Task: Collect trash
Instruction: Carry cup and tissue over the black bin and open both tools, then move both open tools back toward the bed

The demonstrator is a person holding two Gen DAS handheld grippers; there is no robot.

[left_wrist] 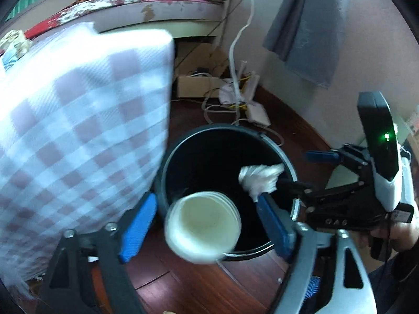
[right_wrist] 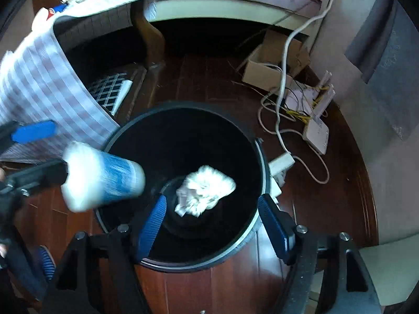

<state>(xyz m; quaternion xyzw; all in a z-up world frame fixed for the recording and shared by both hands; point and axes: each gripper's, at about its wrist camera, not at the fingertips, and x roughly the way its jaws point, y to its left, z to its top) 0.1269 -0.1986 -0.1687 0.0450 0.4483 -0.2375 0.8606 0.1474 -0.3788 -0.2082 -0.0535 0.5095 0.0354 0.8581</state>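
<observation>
Just ahead of the left tool [left_wrist: 204,225], between its widely spread blue pads, a paper cup [left_wrist: 203,226] shows its open mouth to the left wrist camera. No pad appears to touch it, and its outline is blurred, so I judge it loose and dropping. In the right wrist view the same cup lies on its side, its long axis running from the left tool toward the middle of the black trash bin [left_wrist: 227,141], part over the bin's left rim and part outside it.

The right tool [right_wrist: 212,217] hangs over the bin's mouth, its fingers also apart, with a crumpled white tissue [right_wrist: 205,191] between and slightly ahead of them. It seems free of both pads, though whether it has left the grip fully is hard to say. The tissue sits well inside the rim, directly below the right tool; the cup is the doubtful one, since it may catch the edge.

Beyond the bin, dark wood floor [right_wrist: 209,78] runs to a cardboard box [right_wrist: 272,60], tangled cables [right_wrist: 285,110] and the bed [left_wrist: 157,5]; a checked cloth [left_wrist: 78,120] hangs at left.
</observation>
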